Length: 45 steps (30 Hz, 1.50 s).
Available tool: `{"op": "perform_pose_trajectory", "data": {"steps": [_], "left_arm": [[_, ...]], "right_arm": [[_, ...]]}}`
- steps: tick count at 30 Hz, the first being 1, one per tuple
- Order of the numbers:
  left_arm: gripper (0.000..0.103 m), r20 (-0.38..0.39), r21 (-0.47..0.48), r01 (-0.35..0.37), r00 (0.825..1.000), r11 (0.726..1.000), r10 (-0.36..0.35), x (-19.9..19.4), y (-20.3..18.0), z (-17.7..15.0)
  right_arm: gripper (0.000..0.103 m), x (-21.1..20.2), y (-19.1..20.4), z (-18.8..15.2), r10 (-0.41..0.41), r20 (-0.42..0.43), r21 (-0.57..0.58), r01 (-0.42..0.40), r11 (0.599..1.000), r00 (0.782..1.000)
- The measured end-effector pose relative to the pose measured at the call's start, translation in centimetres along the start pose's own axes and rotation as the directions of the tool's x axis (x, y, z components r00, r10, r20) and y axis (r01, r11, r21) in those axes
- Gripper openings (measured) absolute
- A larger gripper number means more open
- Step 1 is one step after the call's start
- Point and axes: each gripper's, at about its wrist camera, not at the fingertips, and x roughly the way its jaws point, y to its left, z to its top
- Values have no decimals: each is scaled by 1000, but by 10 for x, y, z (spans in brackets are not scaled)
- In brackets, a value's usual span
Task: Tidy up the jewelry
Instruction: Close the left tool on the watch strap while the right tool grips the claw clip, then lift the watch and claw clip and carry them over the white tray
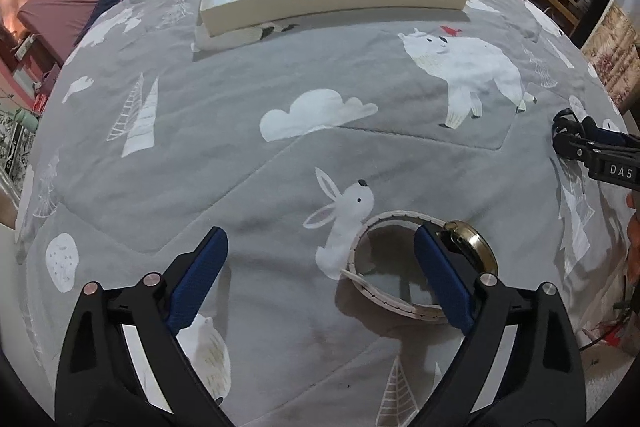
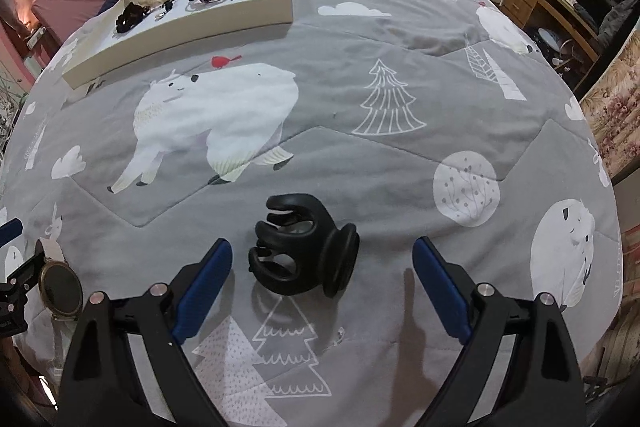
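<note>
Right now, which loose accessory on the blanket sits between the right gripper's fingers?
The black claw hair clip, lying between the open right gripper. The watch lies off to its left.

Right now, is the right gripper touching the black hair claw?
Apart. In the right wrist view the hair claw lies on the blanket between the open fingers of the right gripper, with bare blanket showing on both sides.

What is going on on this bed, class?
A person is sorting jewelry with two handheld grippers. The open left gripper hangs over a gold-cased wristwatch with a white strap on the grey animal-print quilt. The open right gripper straddles a black plastic claw hair clip without touching it. A shallow cream tray further back already holds bracelets and scrunchies.
</note>
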Motion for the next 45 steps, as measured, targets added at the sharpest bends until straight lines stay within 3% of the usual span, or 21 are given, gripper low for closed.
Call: {"op": "perform_pose_trajectory", "data": {"steps": [5, 9, 11, 14, 17, 18, 27, 35, 38, 42, 45], "left_arm": [[70, -23, -4, -5, 1000, 1000, 5, 10, 1, -2], [49, -14, -4, 13, 1000, 1000, -13, 7, 0, -2], [32, -13, -1, 25, 1000, 1000, -25, 7, -1, 0], [9, -18, 10, 57, 998, 998, -57, 7, -4, 3], [7, -13, 6, 74, 997, 997, -74, 6, -4, 7], [7, -13, 2, 82, 997, 997, -82, 7, -3, 8], [4, 33, -21, 129, 991, 991, -128, -1, 6, 30], [5, 128, -3, 115, 985, 993, -114, -16, 9, 65], [5, 165, 1, 111, 980, 994, -109, -25, 11, 87], [5, 228, -24, 97, 969, 995, -89, -39, 24, 138], [6, 235, -54, 101, 968, 993, -86, -34, 36, 176]], "right_arm": [[84, 1, 3, -2, 1, 0, -9, -1, 1000, 1000], [64, 5, 1, -5, 29, -18, 2, -29, 1000, 999], [55, 3, 0, -5, 31, -6, 8, -31, 999, 1000], [54, 2, 1, -3, 42, 0, 3, -42, 999, 999], [53, 2, 1, 0, 45, 6, -7, -45, 999, 999], [46, 1, 1, 1, 50, 10, -5, -50, 999, 999], [45, 3, 7, 22, 69, 33, -31, -68, 997, 997], [45, -6, 18, 55, 105, 76, -61, -100, 993, 992], [45, -14, 29, 76, 122, 105, -88, -113, 990, 987], [45, -26, 45, 121, 137, 160, -123, -119, 985, 978], [45, -26, 57, 155, 167, 177, -137, -144, 980, 970]]}}
